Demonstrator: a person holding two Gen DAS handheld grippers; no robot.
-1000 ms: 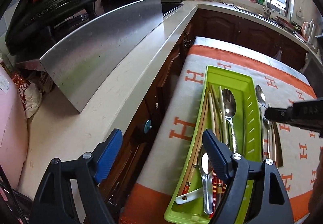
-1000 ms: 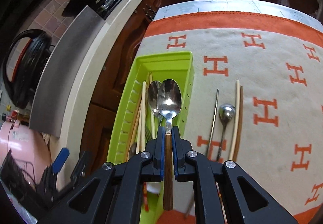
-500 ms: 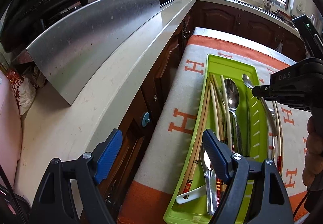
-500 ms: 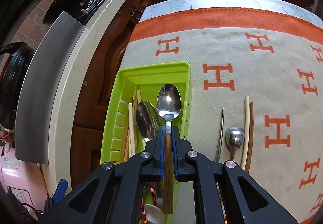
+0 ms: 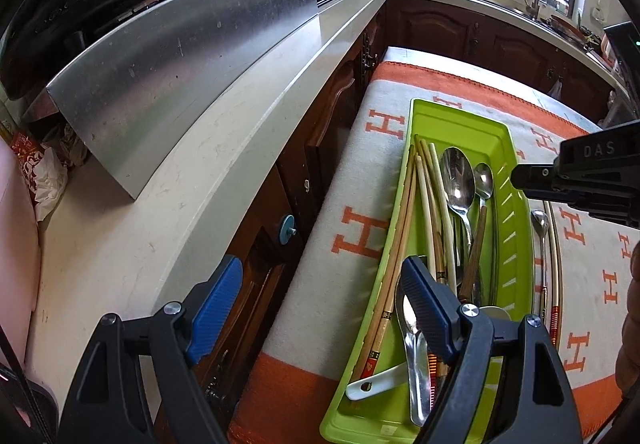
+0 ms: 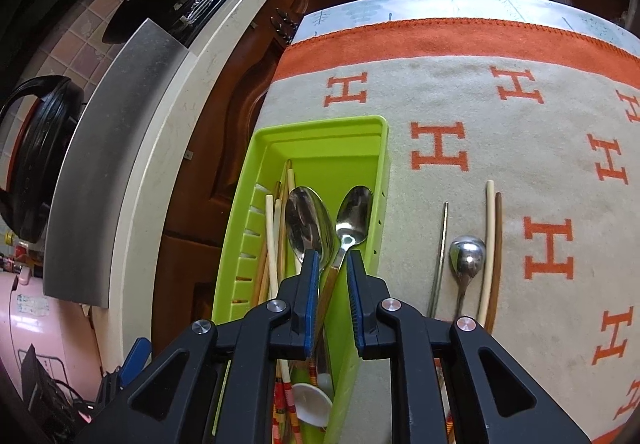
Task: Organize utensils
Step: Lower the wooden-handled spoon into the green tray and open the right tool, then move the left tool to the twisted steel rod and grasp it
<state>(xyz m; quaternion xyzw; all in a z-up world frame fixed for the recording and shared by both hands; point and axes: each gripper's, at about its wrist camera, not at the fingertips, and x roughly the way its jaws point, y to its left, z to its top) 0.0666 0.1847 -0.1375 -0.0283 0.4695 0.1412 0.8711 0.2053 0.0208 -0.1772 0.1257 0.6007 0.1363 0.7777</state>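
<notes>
A green utensil tray point(image 6: 320, 123) lies on the left side of the orange-and-cream cloth point(image 6: 500, 115), holding chopsticks, a large steel spoon point(image 6: 308, 219) and a white ceramic spoon point(image 5: 376, 384). My right gripper point(image 6: 333, 264) hangs over the tray and its jaws are opening. The wooden-handled spoon point(image 6: 355, 211) lies tilted in the tray between the pads, which no longer press on it. To the right on the cloth lie a small spoon point(image 6: 466, 256), a metal chopstick point(image 6: 441, 256) and two more chopsticks point(image 6: 489, 244). My left gripper point(image 5: 320, 280) is open and holds nothing, left of the tray's near end point(image 5: 460, 111).
A pale kitchen counter point(image 5: 180, 203) with a bent steel sheet point(image 5: 192, 75) and black pans runs along the left. Dark wooden cabinets point(image 5: 460, 31) stand between counter and table. The right gripper's black body point(image 5: 580, 171) reaches in over the tray's right wall.
The right gripper's jaws have parted. The wooden-handled spoon, gripped upright before, now lies tilted in the tray beside the large spoon. The left gripper stayed open in place.
</notes>
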